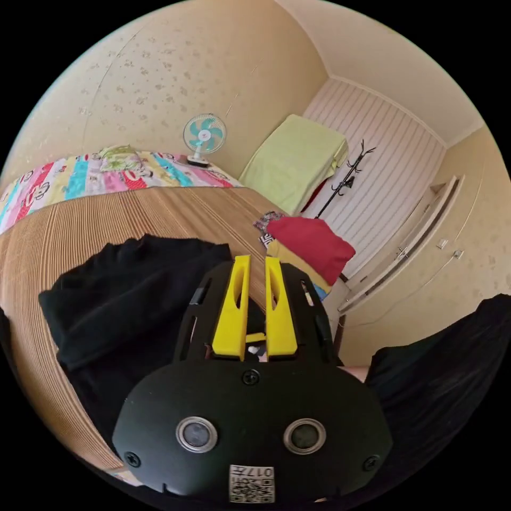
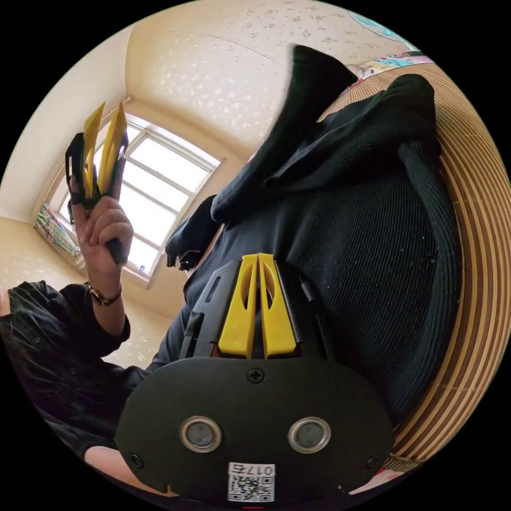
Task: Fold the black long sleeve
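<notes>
Left gripper view: the left gripper point(image 1: 257, 261) sits in the lower middle of the frame, yellow jaws a little apart with a narrow gap, nothing between them. It looks lifted clear of the cloth, probably so the hand is free for the next grab. The black long sleeve point(image 1: 128, 287) lies left of centre on a ribbed straw mat point(image 1: 159, 213) covering the bed. It looks bunched, part folded, a thick rounded edge toward the left. Right of the jaws, a stack of folded clothes point(image 1: 311, 247), red on top, yellow under it, likely finished pieces set aside. Upper left: a bright patterned sheet point(image 1: 69, 178) and a small fan point(image 1: 204, 136) by the wall. A coat stand point(image 1: 346, 175) in the upper right.

Right gripper view: the right gripper point(image 2: 258, 261) is lower centre, jaws pressed together, tips right at the black long sleeve point(image 2: 362, 255). Cannot tell if cloth is pinched between them. The garment covers the centre and right of the frame, fine ribbed knit, dark, folds piled at the top with one flap sticking up. The mat point(image 2: 479, 255) curves along the right edge. Upper left: the left gripper point(image 2: 104, 120) raised high in a hand point(image 2: 104, 223), jaws slightly apart and empty, in front of a window point(image 2: 159, 186).
</notes>
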